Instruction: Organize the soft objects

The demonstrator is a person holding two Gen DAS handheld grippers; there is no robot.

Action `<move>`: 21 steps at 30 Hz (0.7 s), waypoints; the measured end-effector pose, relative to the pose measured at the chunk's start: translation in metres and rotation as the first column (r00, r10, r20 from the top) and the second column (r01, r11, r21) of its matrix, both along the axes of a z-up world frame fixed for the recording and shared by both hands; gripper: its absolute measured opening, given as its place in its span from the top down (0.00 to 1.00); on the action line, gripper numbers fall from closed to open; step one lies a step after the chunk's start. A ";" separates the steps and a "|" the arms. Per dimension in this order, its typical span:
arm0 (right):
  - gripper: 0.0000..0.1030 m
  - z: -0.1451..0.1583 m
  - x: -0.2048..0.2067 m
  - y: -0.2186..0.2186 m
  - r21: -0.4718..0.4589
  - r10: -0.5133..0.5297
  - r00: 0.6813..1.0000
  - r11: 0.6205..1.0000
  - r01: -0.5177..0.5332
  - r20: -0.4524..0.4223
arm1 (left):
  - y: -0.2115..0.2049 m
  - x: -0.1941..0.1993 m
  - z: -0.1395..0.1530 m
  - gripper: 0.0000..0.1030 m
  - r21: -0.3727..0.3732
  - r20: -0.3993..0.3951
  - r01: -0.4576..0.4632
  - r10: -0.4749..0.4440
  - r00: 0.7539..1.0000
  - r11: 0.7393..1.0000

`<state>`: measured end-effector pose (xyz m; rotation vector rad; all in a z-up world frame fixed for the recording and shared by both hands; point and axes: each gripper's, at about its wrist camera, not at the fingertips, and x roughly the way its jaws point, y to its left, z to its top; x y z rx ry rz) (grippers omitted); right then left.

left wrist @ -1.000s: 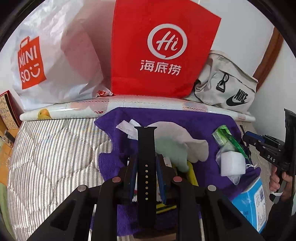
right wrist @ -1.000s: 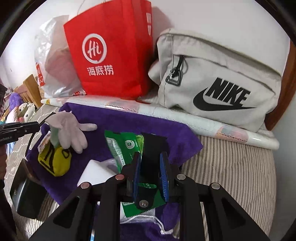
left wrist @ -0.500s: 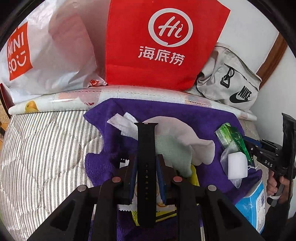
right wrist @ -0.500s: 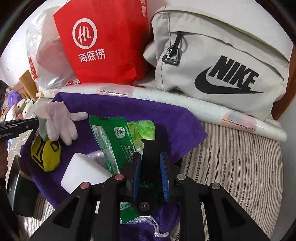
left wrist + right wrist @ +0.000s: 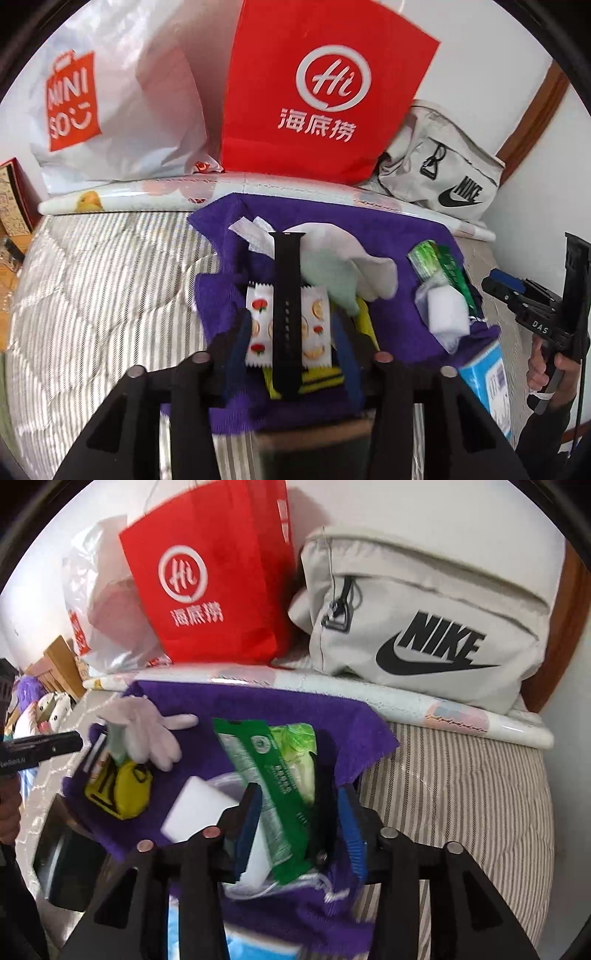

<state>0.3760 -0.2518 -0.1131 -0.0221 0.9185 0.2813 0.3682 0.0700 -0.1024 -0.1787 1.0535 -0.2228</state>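
Both my claws, the left claw (image 5: 291,343) and the right claw (image 5: 299,827), had just spread open, releasing the black strap (image 5: 286,314) and green packet (image 5: 266,786) onto the purple towel (image 5: 413,295) on the bed, so I judged the gathering nearly done.

**Striped bed, loaded along the wall**

Covered in a grey-and-white striped quilt (image 5: 96,280), padded and stitched. Laid across its near middle: a purple towel (image 5: 258,705), rumpled, one corner hanging toward the right edge. Stretched behind the towel, a long printed roll (image 5: 122,195), touching the towel's far hem. Propped beyond the roll, against the white wall: a white Miniso plastic bag (image 5: 122,110) at left, a red paper bag (image 5: 325,92) in the middle, a beige Nike bag (image 5: 424,627) at right. Left bare: the striped cover on both sides of the towel.
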 end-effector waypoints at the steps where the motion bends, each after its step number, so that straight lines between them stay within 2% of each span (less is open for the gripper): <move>1: 0.44 0.007 -0.009 0.001 -0.008 -0.011 1.000 1.000 0.012 0.015 | 0.000 -0.007 0.006 0.56 0.005 0.009 0.004 -0.004 1.000 1.000; 2: 0.37 0.011 -0.014 0.002 -0.013 -0.018 0.999 1.000 0.019 0.028 | 0.000 -0.011 0.010 0.52 0.008 0.014 0.006 -0.006 1.000 1.000; 6: 0.21 0.029 -0.045 0.001 -0.007 -0.041 0.996 0.999 0.042 0.074 | -0.007 -0.040 0.033 0.43 0.034 0.053 0.016 -0.018 0.998 0.999; 11: 0.18 0.044 -0.086 -0.001 0.013 -0.079 0.993 0.997 0.078 0.083 | -0.019 -0.078 0.056 0.40 0.035 0.098 0.046 -0.050 0.994 0.998; 16: 0.15 0.054 -0.125 -0.002 0.013 -0.101 0.990 0.995 0.100 0.098 | -0.029 -0.120 0.076 0.31 0.030 0.139 0.056 -0.059 0.988 0.998; 21: 0.14 0.064 -0.167 -0.001 0.028 -0.132 0.986 0.991 0.130 0.099 | -0.040 -0.153 0.090 0.22 0.038 0.149 0.060 -0.065 0.987 0.997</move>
